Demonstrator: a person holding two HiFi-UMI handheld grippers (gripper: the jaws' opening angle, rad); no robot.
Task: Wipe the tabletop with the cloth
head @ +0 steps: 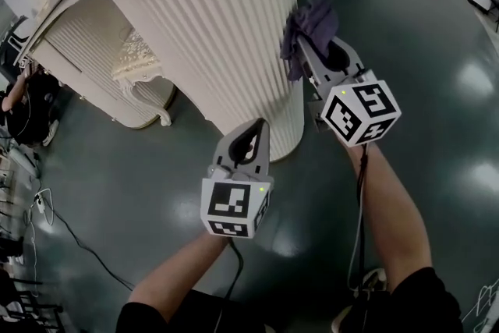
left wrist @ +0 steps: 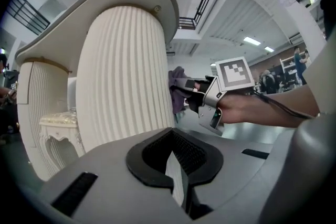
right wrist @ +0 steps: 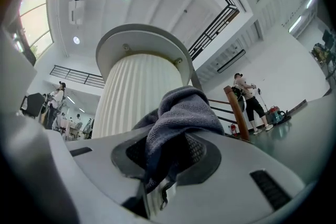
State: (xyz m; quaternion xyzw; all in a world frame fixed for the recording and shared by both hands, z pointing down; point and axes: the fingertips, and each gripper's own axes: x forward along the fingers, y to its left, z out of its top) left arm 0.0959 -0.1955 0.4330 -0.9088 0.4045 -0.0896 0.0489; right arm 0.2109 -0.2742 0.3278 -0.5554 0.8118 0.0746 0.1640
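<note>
1. Right gripper: the tongs are clamped on a grey-purple terry cloth. In the right gripper view the cloth fills the mouth of the tongs, bunches up above them, and a frayed edge hangs below the clamp point.

2. Position of cloth: it is carried in the air just beside the white fluted column of the desk. In the right gripper view it sits below the overhanging round top. The left gripper view shows the cloth close against the right edge of the column. Contact between the two cannot be confirmed.

3. Left gripper: the tongs are drawn narrow, tips together, with nothing between them. This gripper is held lower than the right one and nearer the person, and it points toward the base of the column.

4. Surroundings: a glossy dark green floor lies under both forearms. A white carved ornamental stand sits under the desk top to the left of the column. Dark cables trail across the floor at the left. A standing person is visible far off in the right gripper view.
</note>
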